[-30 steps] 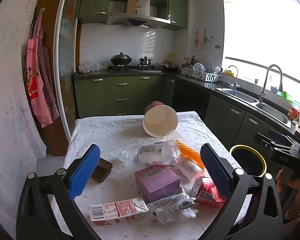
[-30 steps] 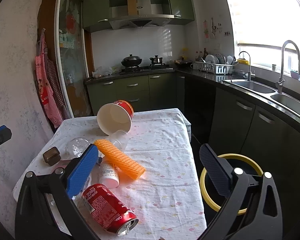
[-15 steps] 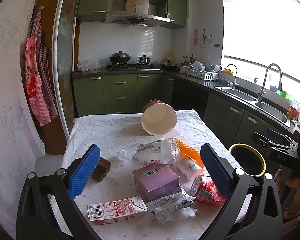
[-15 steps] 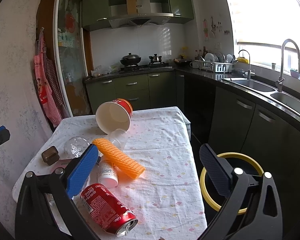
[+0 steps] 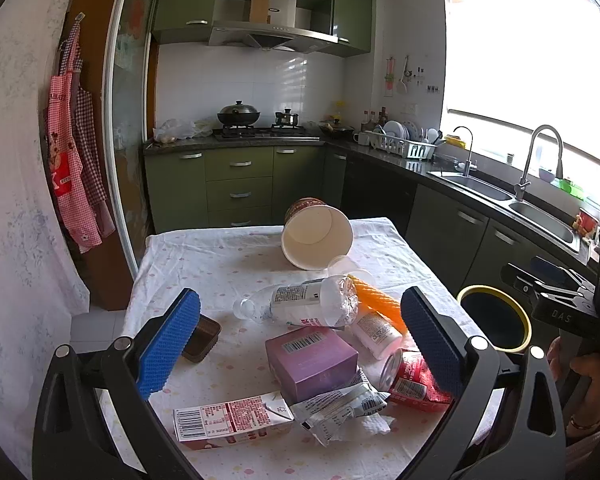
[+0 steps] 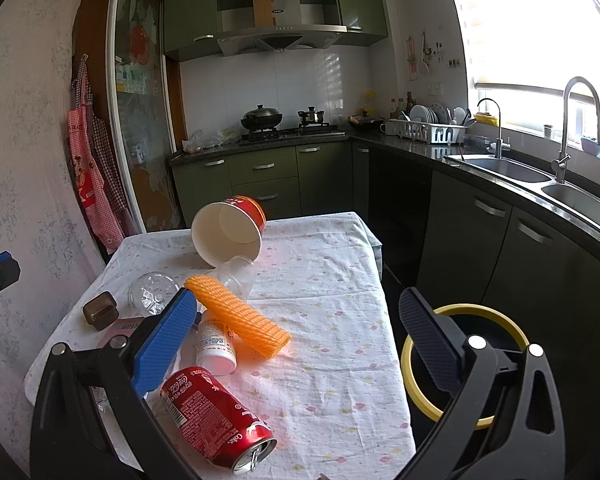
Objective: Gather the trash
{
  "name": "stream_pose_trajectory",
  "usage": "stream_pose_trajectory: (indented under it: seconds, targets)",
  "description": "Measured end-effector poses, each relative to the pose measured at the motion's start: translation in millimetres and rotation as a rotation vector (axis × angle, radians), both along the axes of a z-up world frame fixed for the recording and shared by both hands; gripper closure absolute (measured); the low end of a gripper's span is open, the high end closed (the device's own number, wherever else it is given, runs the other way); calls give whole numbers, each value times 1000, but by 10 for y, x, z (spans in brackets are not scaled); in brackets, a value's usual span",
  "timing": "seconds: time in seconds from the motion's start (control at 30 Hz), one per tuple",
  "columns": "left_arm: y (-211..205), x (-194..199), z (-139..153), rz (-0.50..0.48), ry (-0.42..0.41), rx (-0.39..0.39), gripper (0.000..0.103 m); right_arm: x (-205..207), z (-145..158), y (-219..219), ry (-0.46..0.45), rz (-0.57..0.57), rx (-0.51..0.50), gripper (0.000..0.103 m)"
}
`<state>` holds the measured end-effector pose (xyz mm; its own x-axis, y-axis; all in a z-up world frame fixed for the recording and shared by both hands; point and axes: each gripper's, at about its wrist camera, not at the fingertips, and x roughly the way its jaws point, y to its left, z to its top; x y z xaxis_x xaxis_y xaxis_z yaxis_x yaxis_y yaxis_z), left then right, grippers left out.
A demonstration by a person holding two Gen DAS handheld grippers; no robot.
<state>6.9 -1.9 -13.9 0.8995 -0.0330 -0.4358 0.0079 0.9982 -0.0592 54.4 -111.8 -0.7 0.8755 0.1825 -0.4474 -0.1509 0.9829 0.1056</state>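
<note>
Left wrist view: the left claw [image 5: 300, 344] hangs wide open over the tabletop [image 5: 220, 264], gripping nothing. Its right pad covers part of the can [image 5: 410, 380] at lower right, and its left pad cuts off a corner of the brown box [image 5: 204, 338]. The can's open end faces left. The bottle [image 5: 300, 306] lies on its side in the frame's middle, long axis left to right, neck to the left; it hides most of the orange roll [image 5: 380, 304], which slants down to the right behind it. A small white bottle [image 5: 376, 334] lies under the roll, partly hidden. The purple box [image 5: 312, 360] sits just below the bottle, barcode up. The carton [image 5: 232, 422] lies flat at lower centre, long axis left to right, touching a crumpled wrapper [image 5: 340, 404] whose print is too small to read. The cup [image 5: 316, 240] lies tipped over at upper centre, its mouth facing the camera and empty. The bin [image 5: 494, 318] stands beside the tabletop at right; its inside is dark, so any contents cannot be told. The right claw [image 5: 548, 284] shows at the right edge, cut off, so its opening cannot be told here.

Right wrist view: the right claw [image 6: 300, 344] is wide open and empty. The can [image 6: 216, 416] lies at lower centre, long axis slanting, open end toward lower right. The orange roll [image 6: 238, 316] slants from upper left to lower right over the small white bottle [image 6: 216, 344]. The cup [image 6: 228, 232] shows an empty white inside. The bin [image 6: 460, 360] is half hidden behind the right pad.
</note>
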Motion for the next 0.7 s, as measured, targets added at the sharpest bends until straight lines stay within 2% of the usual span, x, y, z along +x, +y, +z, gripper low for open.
stream_pose_trajectory:
  seconds: [0.7]
  targets:
    - [-30,6,-16,-7,10,-2,5,3,-38,12,6,3,2,6]
